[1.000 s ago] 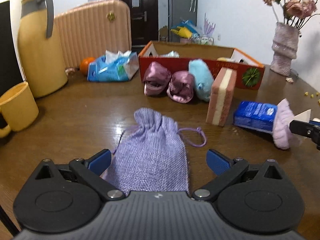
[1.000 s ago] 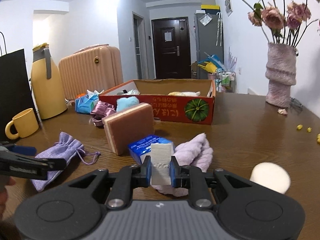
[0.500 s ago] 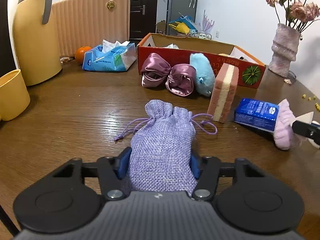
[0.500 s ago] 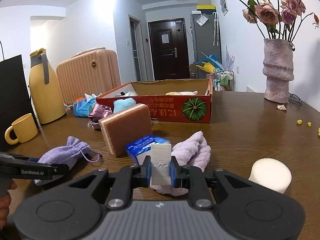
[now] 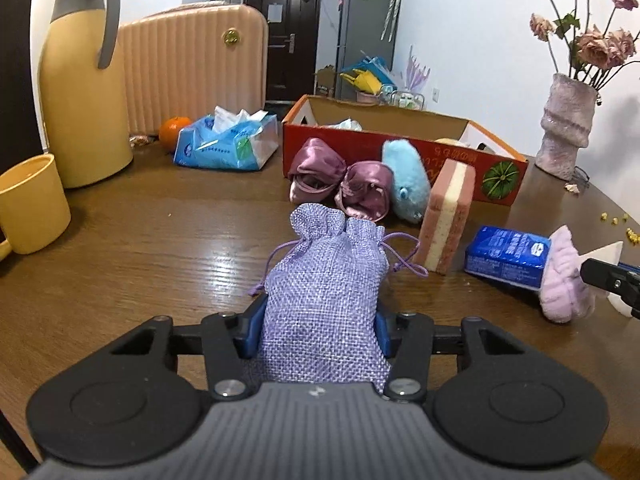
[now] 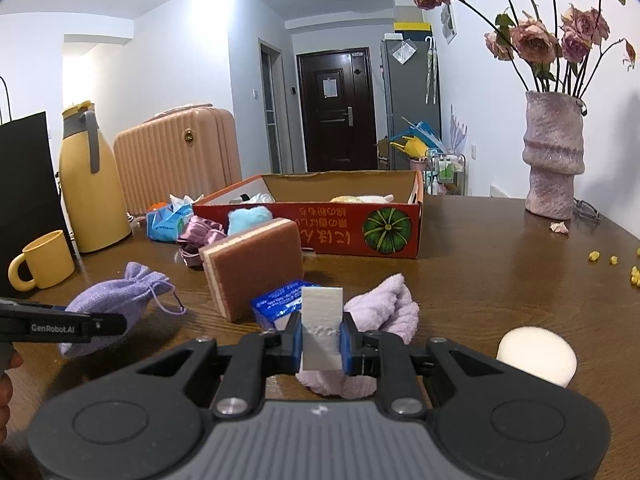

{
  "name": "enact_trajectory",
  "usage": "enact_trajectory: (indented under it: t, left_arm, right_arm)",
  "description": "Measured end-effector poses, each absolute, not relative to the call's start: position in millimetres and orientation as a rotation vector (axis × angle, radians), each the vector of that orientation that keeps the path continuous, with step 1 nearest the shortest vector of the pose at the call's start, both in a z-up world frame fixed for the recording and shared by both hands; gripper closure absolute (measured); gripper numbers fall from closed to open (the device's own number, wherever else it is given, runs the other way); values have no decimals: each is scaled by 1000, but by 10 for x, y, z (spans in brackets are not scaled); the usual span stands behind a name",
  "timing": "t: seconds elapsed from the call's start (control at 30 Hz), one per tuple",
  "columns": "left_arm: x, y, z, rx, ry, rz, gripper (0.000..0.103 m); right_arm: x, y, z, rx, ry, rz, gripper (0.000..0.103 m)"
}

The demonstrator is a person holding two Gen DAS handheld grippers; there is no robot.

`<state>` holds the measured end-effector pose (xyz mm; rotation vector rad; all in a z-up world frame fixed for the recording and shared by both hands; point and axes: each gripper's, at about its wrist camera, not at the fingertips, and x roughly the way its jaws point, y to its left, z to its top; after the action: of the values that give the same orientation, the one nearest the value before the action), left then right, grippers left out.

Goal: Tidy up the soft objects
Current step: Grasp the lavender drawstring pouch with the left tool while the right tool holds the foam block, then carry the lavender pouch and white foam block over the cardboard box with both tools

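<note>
I had my left gripper [image 5: 318, 330] clamped on the lilac drawstring pouch [image 5: 324, 292], in front of the red cardboard box [image 5: 404, 160], while my right gripper [image 6: 321, 340] pinched a white foam block [image 6: 322, 326] nearer that box's pumpkin-printed end.

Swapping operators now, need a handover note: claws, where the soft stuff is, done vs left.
Left claw: shut on the purple pouch.
Right claw: shut on a white foam block.
The box at the back of the table already holds a few items.
Left outside it: satin bow, blue plush, sponge, purple towel, round white sponge. Both held items likely go in the box next.
</note>
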<state>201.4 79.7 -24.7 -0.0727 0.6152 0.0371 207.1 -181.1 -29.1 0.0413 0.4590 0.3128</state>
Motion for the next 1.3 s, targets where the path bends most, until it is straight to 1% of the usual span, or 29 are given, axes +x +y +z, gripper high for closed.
enact_trajectory:
  t: [0.2, 0.43, 0.77, 1.3]
  left_arm:
    - [1956, 758, -89, -89, 559, 15, 52]
    - [1925, 666, 187, -106, 476, 2, 52]
    - [2041, 580, 534, -128, 381, 10, 52]
    - [2463, 579, 722, -178, 328, 31, 52]
  right_arm:
    - [2054, -1800, -164, 20, 423, 305, 85]
    - [2126, -1773, 123, 0, 351, 291, 85]
    - [2316, -1719, 353, 16, 287, 288, 85]
    - [2824, -1612, 514, 78, 240, 281, 85]
